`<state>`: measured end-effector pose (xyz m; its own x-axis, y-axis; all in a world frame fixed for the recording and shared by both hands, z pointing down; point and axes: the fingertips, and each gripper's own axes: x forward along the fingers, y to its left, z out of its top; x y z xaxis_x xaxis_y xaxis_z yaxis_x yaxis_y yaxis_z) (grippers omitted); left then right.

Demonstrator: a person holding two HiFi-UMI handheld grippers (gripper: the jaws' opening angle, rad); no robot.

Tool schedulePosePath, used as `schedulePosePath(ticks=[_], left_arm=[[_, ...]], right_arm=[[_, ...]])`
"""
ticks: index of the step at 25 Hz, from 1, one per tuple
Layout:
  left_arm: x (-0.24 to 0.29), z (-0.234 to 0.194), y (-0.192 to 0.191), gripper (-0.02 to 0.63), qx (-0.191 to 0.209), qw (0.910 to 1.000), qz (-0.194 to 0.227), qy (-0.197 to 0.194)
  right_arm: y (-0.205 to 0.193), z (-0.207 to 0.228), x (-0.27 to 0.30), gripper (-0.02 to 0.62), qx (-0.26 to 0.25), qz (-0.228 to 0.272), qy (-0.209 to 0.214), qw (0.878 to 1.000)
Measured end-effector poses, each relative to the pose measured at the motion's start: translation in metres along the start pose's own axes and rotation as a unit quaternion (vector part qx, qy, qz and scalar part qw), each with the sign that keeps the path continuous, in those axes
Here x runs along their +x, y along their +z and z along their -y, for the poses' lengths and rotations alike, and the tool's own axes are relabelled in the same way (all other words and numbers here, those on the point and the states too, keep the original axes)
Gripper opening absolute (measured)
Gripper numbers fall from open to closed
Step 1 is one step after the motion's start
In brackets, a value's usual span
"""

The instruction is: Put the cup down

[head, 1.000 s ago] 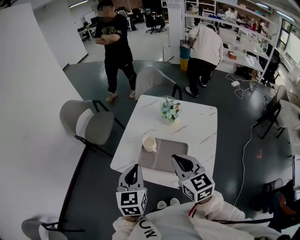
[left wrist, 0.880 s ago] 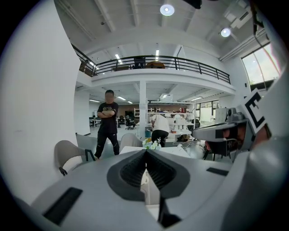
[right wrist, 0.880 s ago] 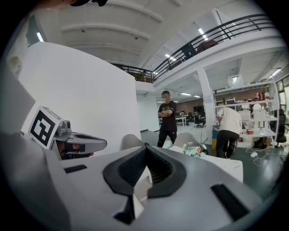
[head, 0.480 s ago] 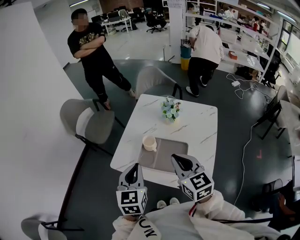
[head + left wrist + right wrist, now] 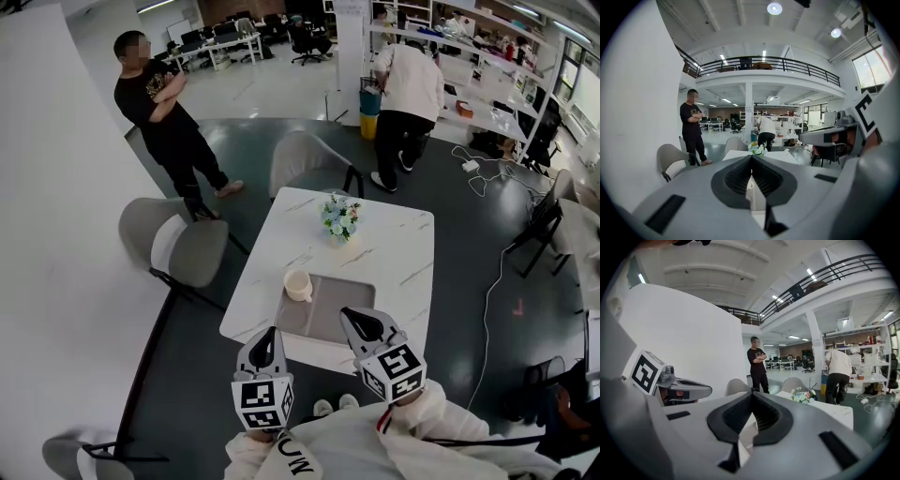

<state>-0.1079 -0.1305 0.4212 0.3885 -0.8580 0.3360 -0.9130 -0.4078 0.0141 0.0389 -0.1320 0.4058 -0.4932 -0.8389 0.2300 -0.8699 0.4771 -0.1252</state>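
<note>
Cream cup [image 5: 298, 285], 1, upright at grey tray's [image 5: 330, 321] far-left corner on marble tabletop [image 5: 403, 246]; vase [image 5: 338, 240] beyond holds flowers [image 5: 340, 217]. My left tongs [image 5: 269, 335] and right tongs [image 5: 349, 316]: both clenched, empty.

You hold your left gripper [image 5: 263, 349] and right gripper [image 5: 362, 325] above the near edge of the white table [image 5: 394, 253], both empty. The cup [image 5: 298, 286] stands upright at the far left corner of the grey tray [image 5: 330, 317], well apart from both grippers. A small bunch of flowers [image 5: 341, 219] stands behind
</note>
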Motion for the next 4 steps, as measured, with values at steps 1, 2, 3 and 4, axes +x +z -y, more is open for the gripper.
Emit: schedulePosePath(ticks=[1, 2, 3, 4], left_arm=[[0.0003, -0.0004, -0.0006, 0.009, -0.001, 1.0000, 0.000, 0.000], [0.0007, -0.0006, -0.0010, 0.009, -0.001, 1.0000, -0.001, 0.000], [0.0011, -0.0007, -0.0013, 0.009, -0.001, 1.0000, -0.001, 0.000], [0.0014, -0.0007, -0.0017, 0.009, -0.001, 1.0000, -0.001, 0.000]], right_arm=[[-0.0008, -0.0005, 0.0005, 0.005, 0.000, -0.001, 0.001, 1.000], [-0.0015, -0.0009, 0.0010, 0.005, 0.000, -0.002, 0.002, 1.000], [-0.0020, -0.0013, 0.0016, 0.005, 0.000, -0.003, 0.004, 1.000], [-0.0025, -0.0016, 0.0022, 0.005, 0.000, -0.003, 0.005, 1.000]])
